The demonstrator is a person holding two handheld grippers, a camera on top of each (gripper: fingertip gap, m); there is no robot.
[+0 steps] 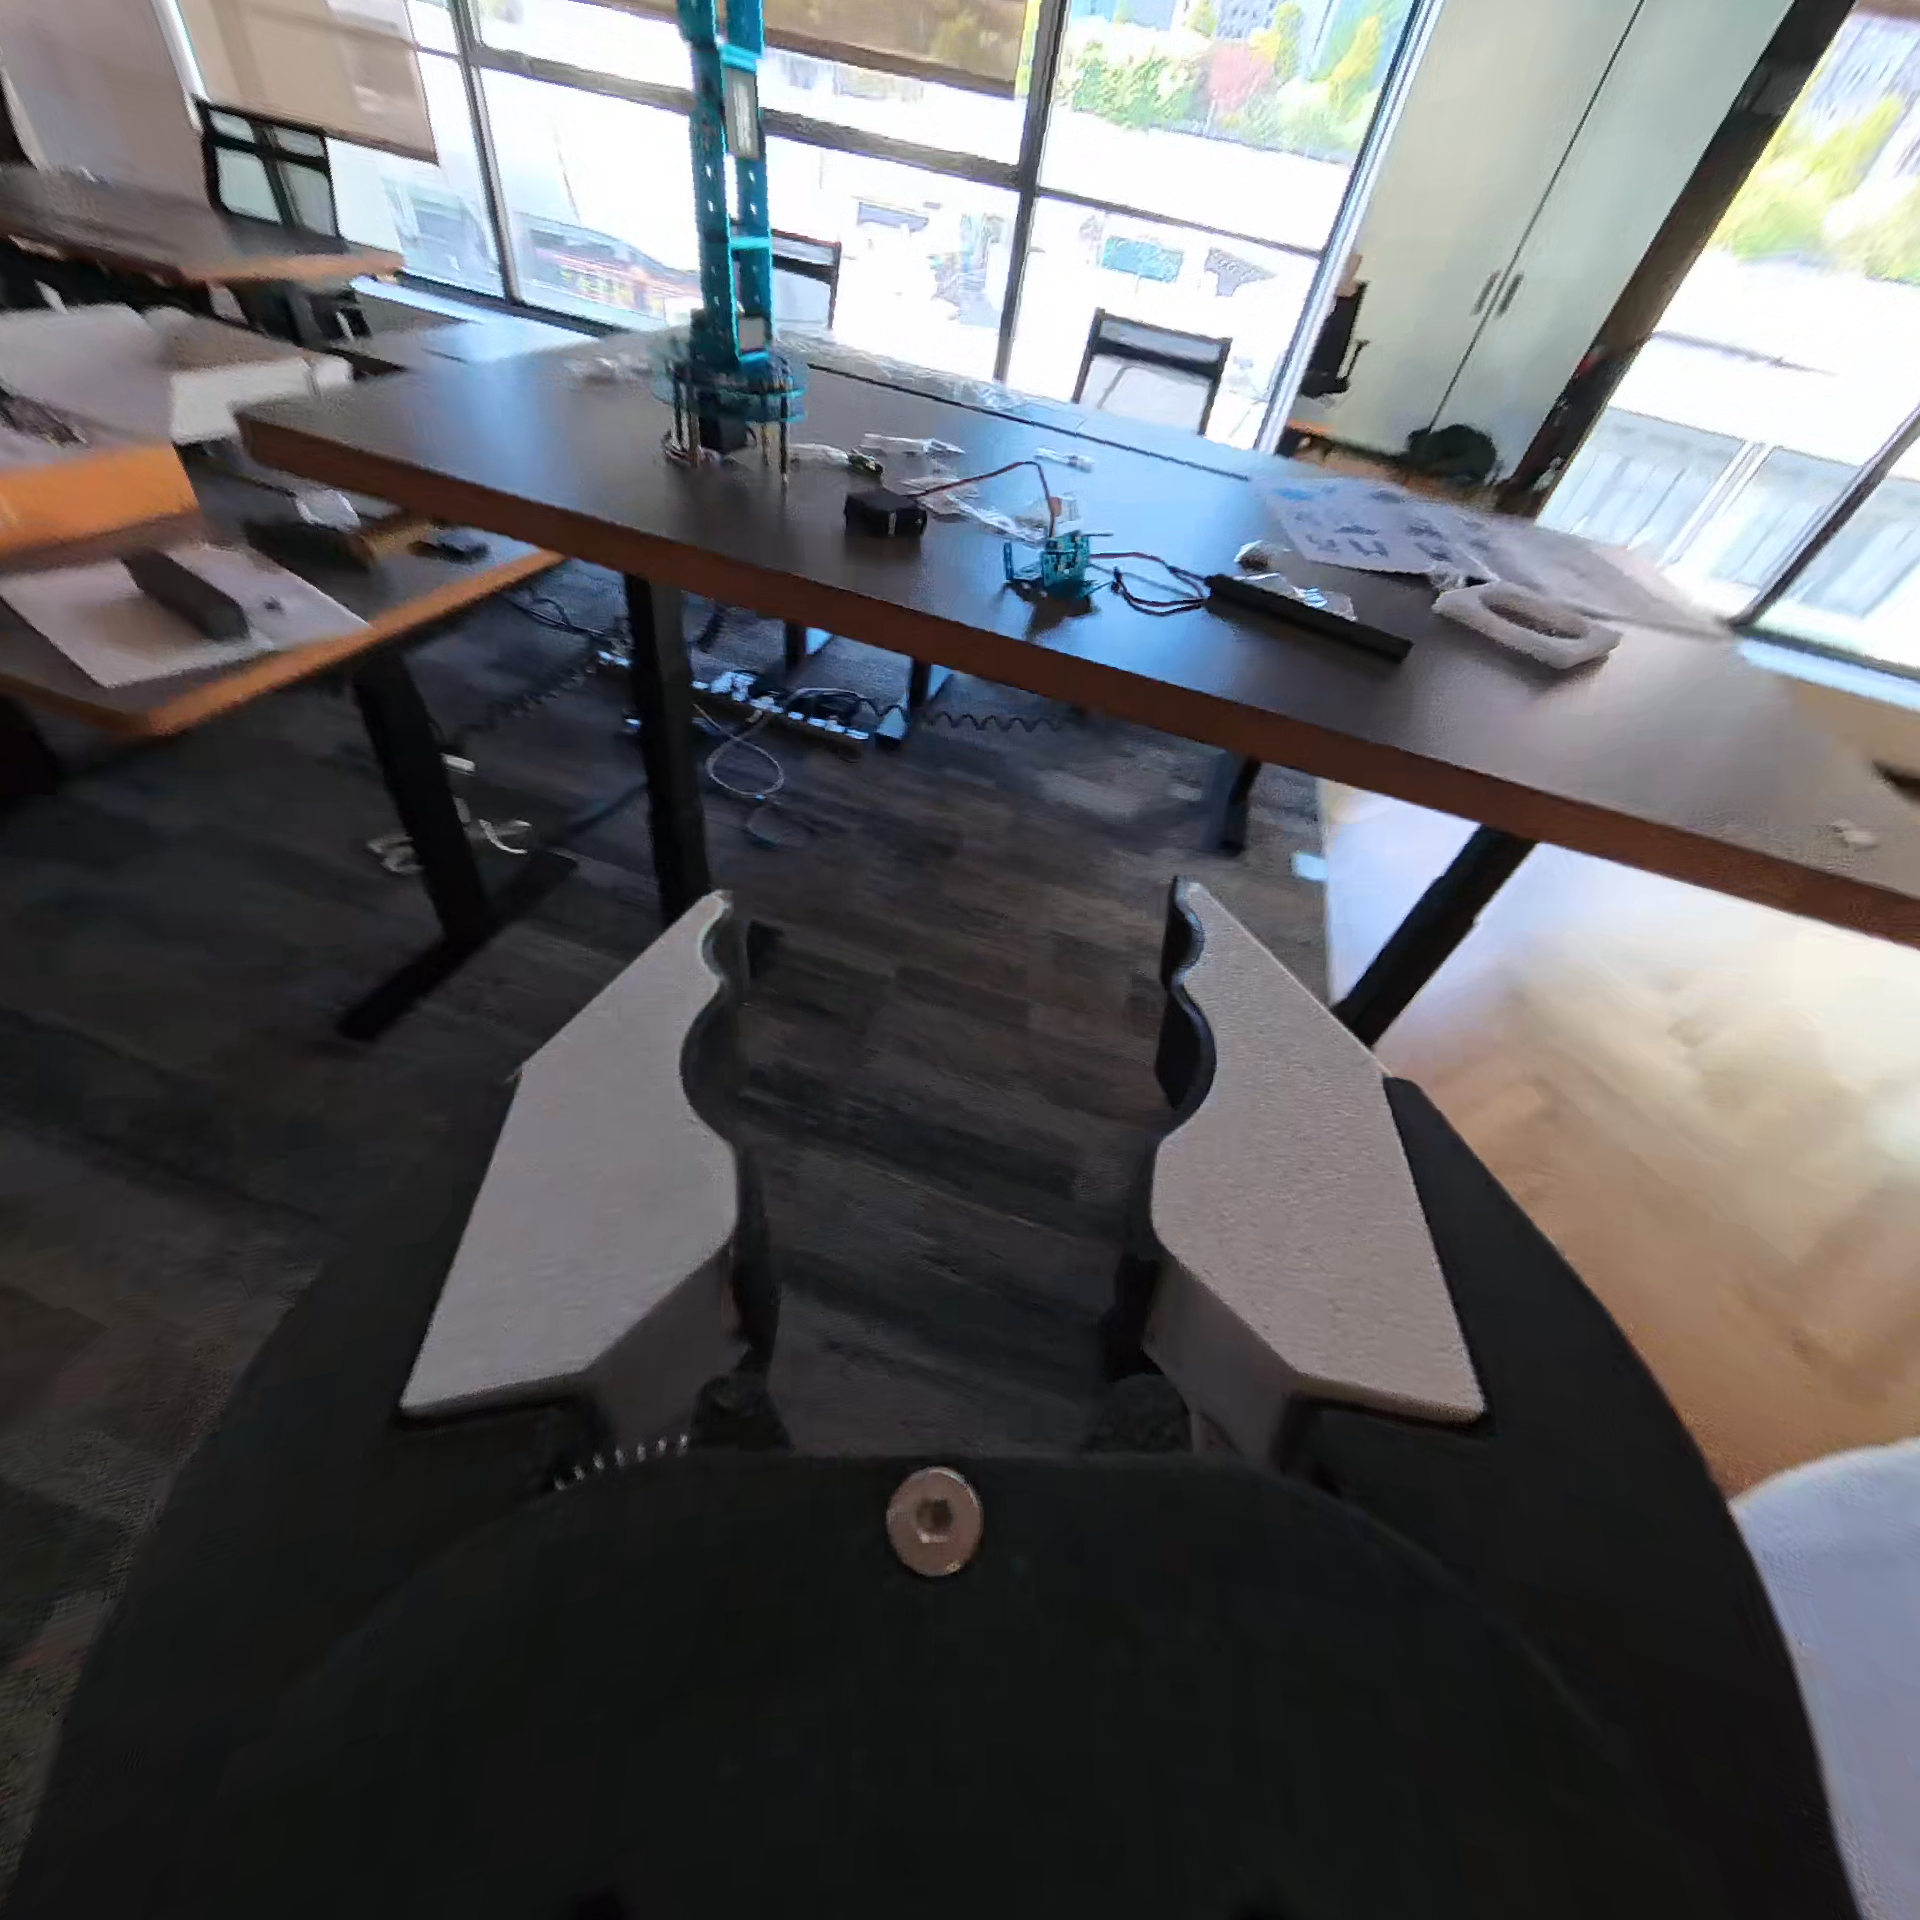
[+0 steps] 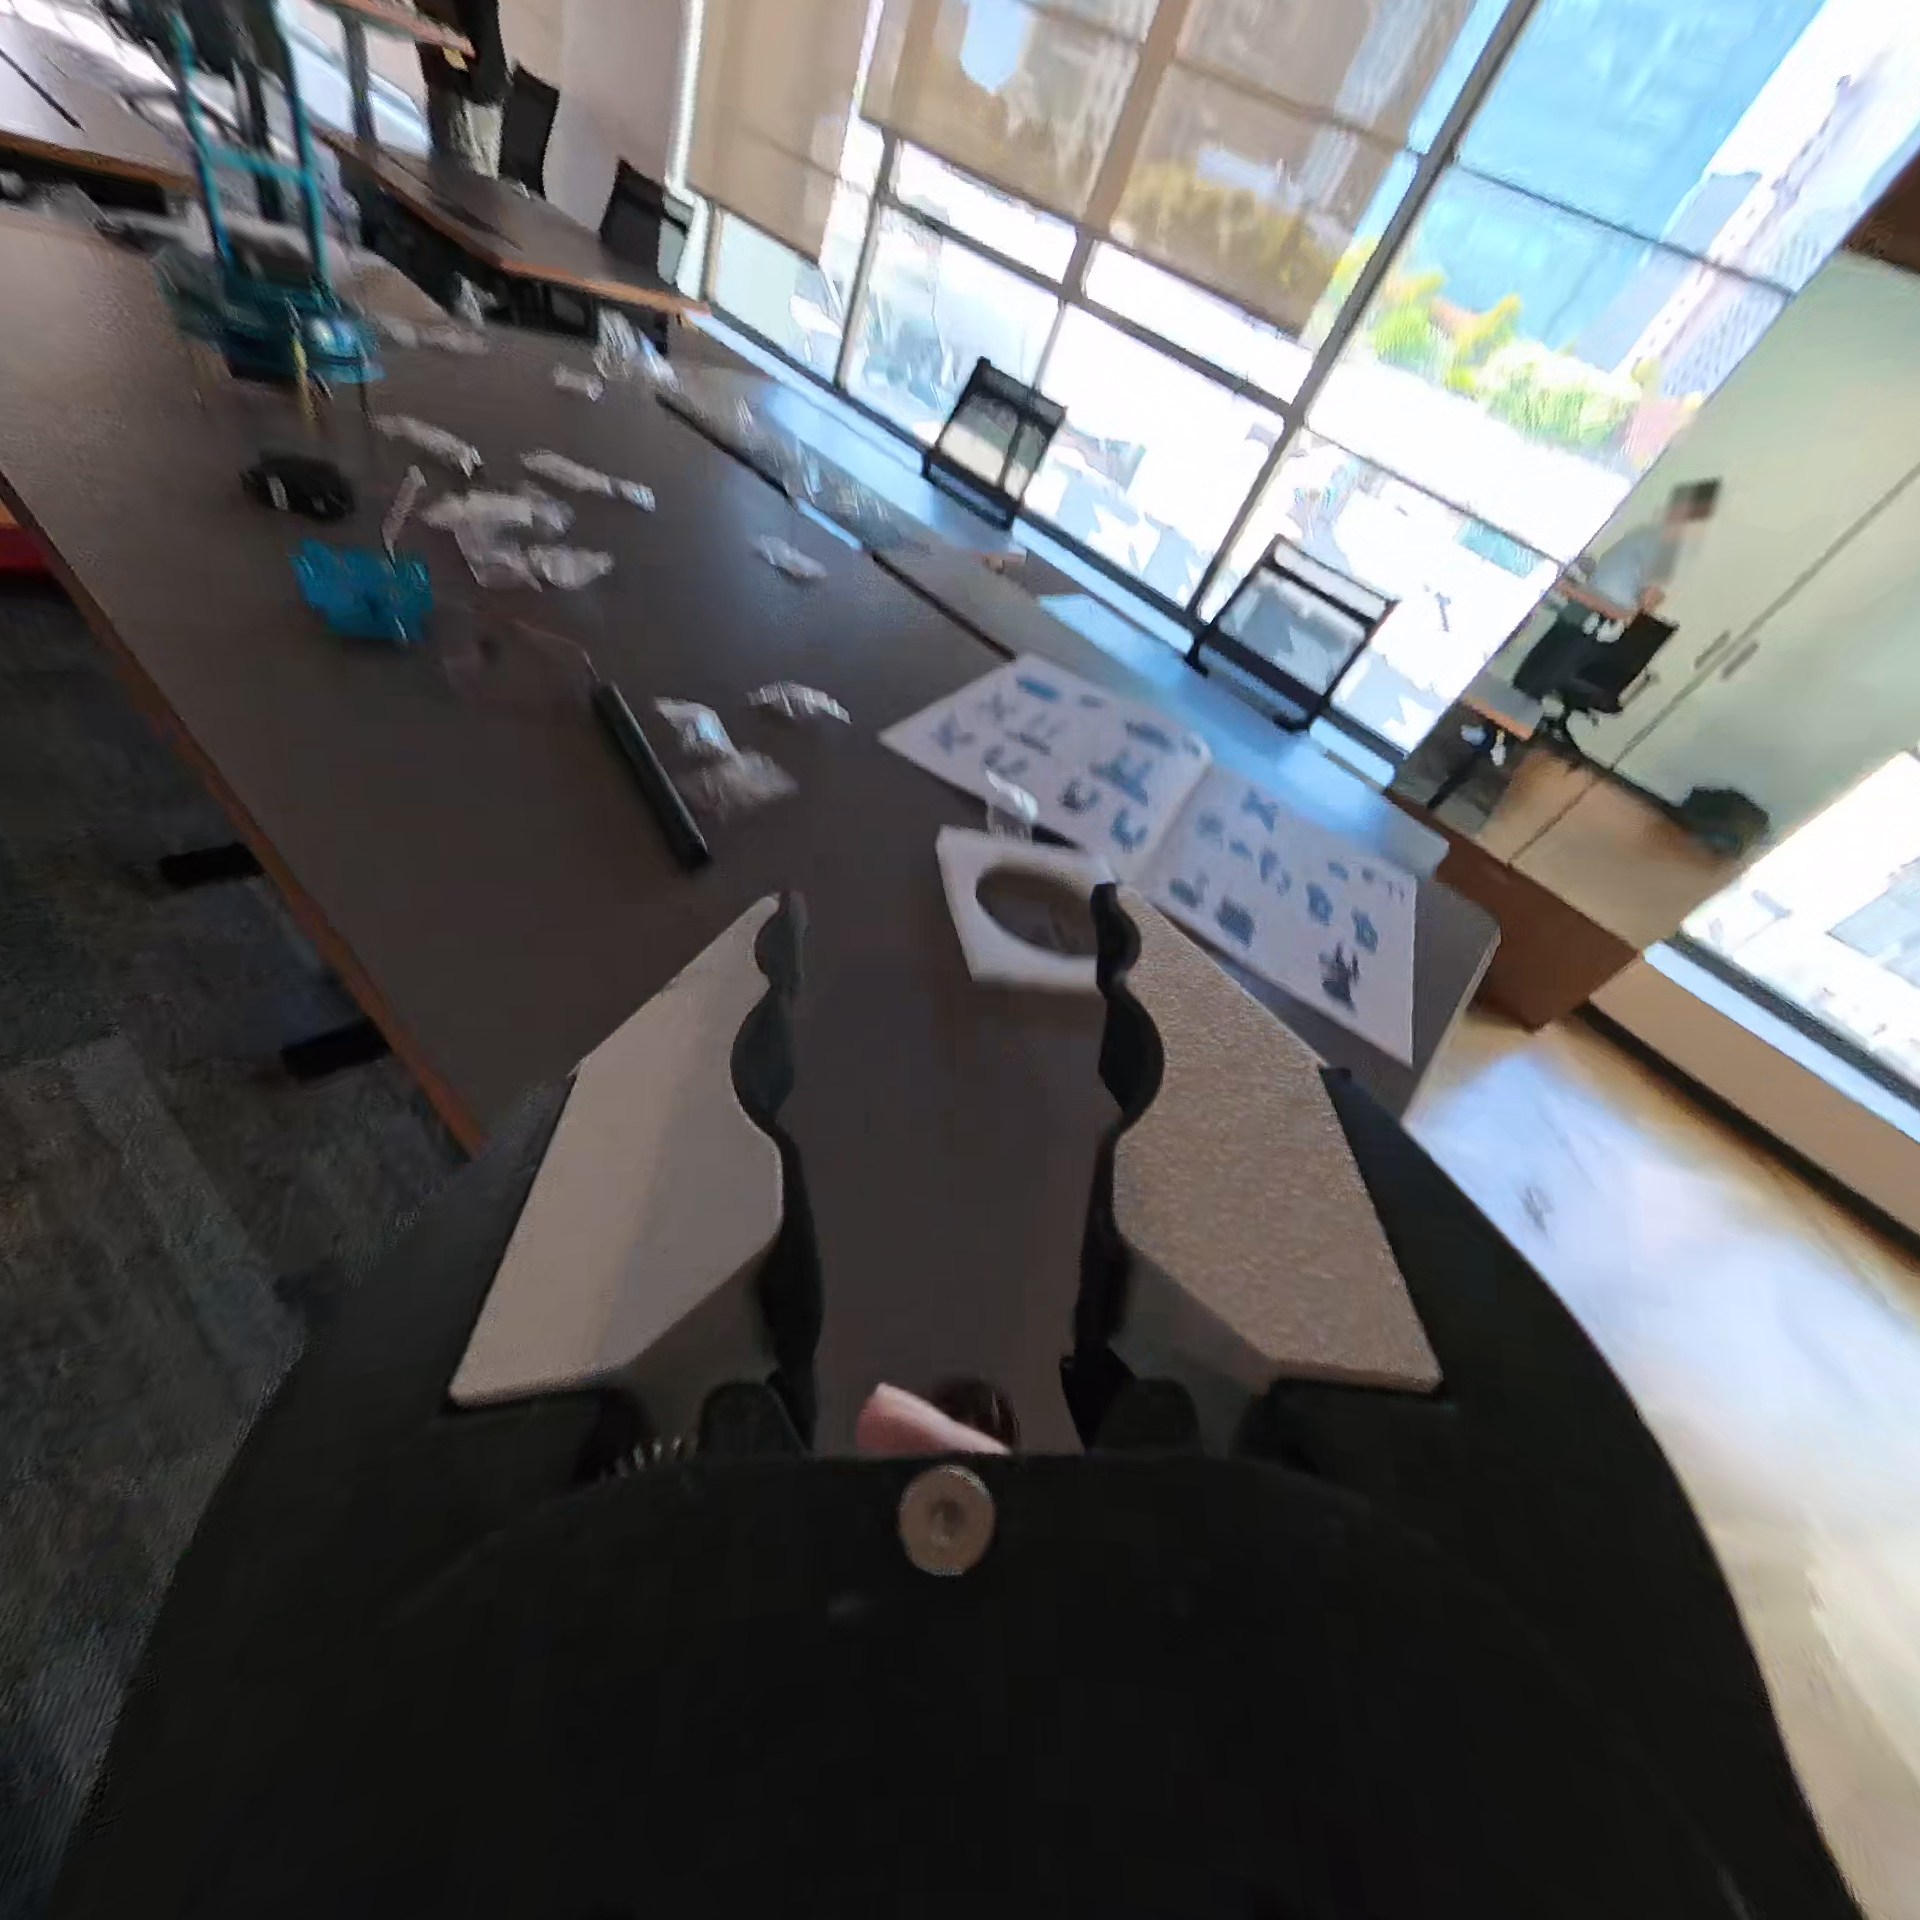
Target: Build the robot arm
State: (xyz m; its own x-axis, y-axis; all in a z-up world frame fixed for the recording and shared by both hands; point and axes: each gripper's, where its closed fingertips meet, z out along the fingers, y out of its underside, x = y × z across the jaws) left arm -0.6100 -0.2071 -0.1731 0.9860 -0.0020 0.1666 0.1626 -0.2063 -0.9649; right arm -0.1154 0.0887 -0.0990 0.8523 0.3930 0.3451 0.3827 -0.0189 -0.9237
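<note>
My left gripper (image 1: 951,914) is open and empty, held in the air below and in front of a dark table (image 1: 1455,717), over grey carpet. My right gripper (image 2: 945,914) is open and empty, above the near end of the same table (image 2: 468,831). Just past its fingertips lies a white foam piece with a round hole (image 2: 1023,920), seen in the left wrist view too (image 1: 1527,621). On the table stand a tall teal kit tower (image 1: 732,260) and a small teal assembly with red wires (image 1: 1060,566), which looks blurred in the right wrist view (image 2: 358,592). A black bar (image 2: 649,769) lies nearby.
An open instruction booklet (image 2: 1164,821) lies at the table's right end. Several small clear bags (image 2: 520,520) and a black block (image 1: 883,511) are scattered about. Cables and a power strip (image 1: 790,717) lie on the floor under the table. Other desks (image 1: 208,634) stand left. Chairs (image 2: 1288,644) and windows stand behind. About 60 centimeters separates my left fingertips from my right.
</note>
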